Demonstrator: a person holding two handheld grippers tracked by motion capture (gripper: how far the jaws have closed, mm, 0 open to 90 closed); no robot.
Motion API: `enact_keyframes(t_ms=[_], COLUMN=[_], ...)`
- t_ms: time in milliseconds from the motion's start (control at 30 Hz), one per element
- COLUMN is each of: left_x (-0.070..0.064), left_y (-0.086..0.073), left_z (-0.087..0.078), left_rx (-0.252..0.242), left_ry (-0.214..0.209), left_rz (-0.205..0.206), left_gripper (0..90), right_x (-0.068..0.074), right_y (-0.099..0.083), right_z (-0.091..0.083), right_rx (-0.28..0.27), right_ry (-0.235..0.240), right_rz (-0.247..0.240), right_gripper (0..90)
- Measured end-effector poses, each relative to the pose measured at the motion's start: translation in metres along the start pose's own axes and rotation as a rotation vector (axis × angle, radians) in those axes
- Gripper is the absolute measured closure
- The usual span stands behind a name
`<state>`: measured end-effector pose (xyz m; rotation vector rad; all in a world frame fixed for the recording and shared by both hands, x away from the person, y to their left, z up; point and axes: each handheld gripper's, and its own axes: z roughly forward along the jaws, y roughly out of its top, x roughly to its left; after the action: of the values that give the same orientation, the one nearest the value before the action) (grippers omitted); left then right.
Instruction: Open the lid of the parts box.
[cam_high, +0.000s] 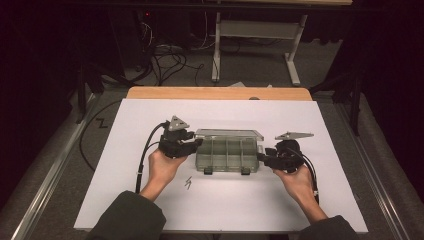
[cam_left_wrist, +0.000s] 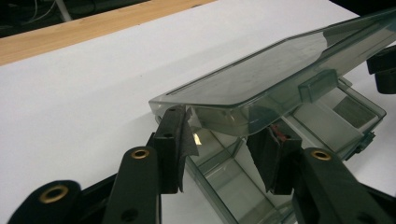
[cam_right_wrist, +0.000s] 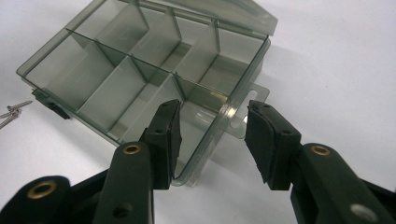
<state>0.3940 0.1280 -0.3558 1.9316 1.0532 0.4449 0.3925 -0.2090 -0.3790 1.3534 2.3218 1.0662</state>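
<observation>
A clear, smoky-tinted compartment box (cam_high: 227, 156) sits near the middle of the white sheet (cam_high: 150, 115) that covers the counter (cam_high: 215, 93), with a hand-held gripper at each of its short ends. Its lid (cam_high: 229, 134) is raised at the far side, and the divided compartments inside look empty.

The left hand-held gripper (cam_high: 192, 145) is at the box's left end. In the left gripper view (cam_left_wrist: 224, 154) its jaws stand apart with the corner of the lifted lid (cam_left_wrist: 275, 74) just above them and the box's end wall between them. Whether the pads press on the plastic cannot be told.

The right hand-held gripper (cam_high: 264, 159) is at the box's right end. In the right gripper view (cam_right_wrist: 212, 140) its jaws are open and straddle the near corner of the box (cam_right_wrist: 140, 79). One jaw lies inside over an end compartment, the other outside by the clear hang tab (cam_right_wrist: 243, 109). Neither jaw visibly clamps the wall.

A few small screws (cam_high: 188, 183) lie on the sheet just in front of the box, towards its left end.
</observation>
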Motion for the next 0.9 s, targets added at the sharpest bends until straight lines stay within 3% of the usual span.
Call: enact_keyframes(t_ms=[233,400,900], left_x=[0.003,0.004,0.011], left_y=[0.006,0.011,0.022], left_z=[0.002,0.003,0.012], left_rx=[-0.006,-0.014,-0.016], left_ry=[0.006,0.009,0.018], left_rz=[-0.003,-0.007,-0.025], left_gripper=[58.6,60.3,61.6], right_x=[0.0,-0.001,-0.005], right_y=[0.011,0.017,0.021], right_z=[0.009,0.014,0.025], right_rx=[0.064,0.099,0.129], right_ry=[-0.025,-0.012,-0.014], right_rz=[0.035,0.054,0.082], right_gripper=[57.0,58.0,58.8])
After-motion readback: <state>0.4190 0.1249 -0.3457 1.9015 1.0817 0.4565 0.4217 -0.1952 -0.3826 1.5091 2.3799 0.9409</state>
